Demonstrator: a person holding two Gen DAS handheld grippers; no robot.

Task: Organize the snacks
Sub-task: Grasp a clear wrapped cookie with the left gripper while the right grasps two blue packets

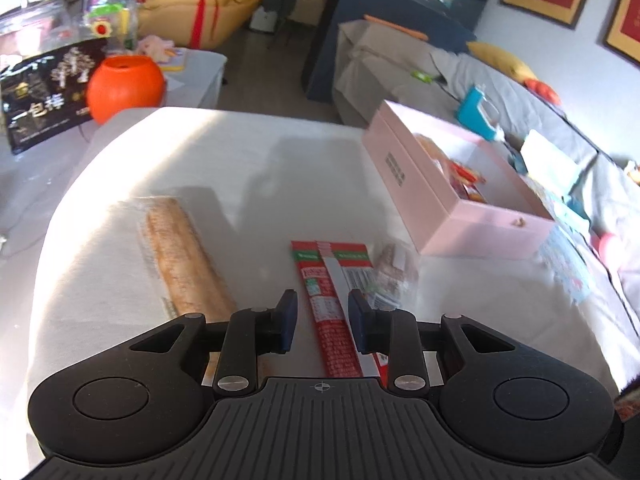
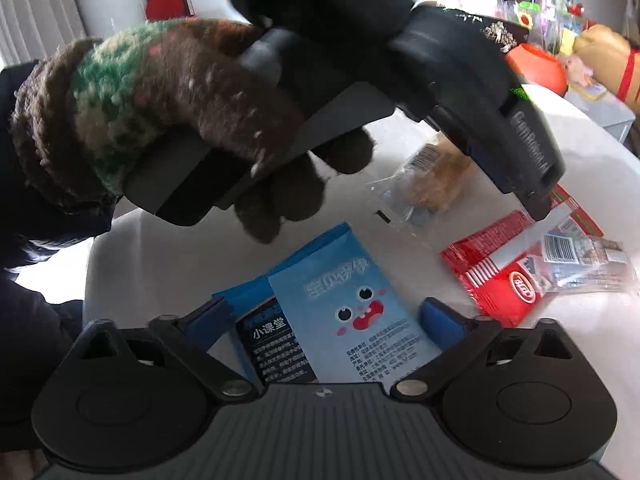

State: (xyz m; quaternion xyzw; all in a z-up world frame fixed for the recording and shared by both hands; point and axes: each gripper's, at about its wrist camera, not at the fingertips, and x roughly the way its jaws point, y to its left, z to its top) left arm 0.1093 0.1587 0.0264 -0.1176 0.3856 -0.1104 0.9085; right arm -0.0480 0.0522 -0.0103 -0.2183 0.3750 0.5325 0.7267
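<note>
Both tongs hang over a white table (image 1: 248, 168) with snacks on it. On the left tongs (image 1: 322, 322) the blue pads (image 1: 289, 320) stand a narrow way apart, with a long red packet (image 1: 335, 308) running between them. This packet is red with a green band at its far end and a white strip along its length; it lies flat on the table. The pads seem not to press on it (a thin gap shows on each side), so this gripper holds nothing.

Left of it lies a long brown biscuit stick in clear wrap (image 1: 182, 256), well apart from the pads. A small clear packet (image 1: 394, 270) lies just beside the red one, on its right. Beyond that stands an open pink box (image 1: 460, 204) with some snacks already inside.

On the right tongs (image 2: 325, 320) the jaws are spread wide. A light blue packet with a cartoon face (image 2: 352, 312) lies on the table between its pads (image 2: 440, 320), and they do not touch it.

A hand in a knitted brown and green glove (image 2: 168, 100) holds the left tongs above, seen from the right camera. Near its tips lie the red packet (image 2: 496, 272) and a clear packet (image 2: 424, 184).
</note>
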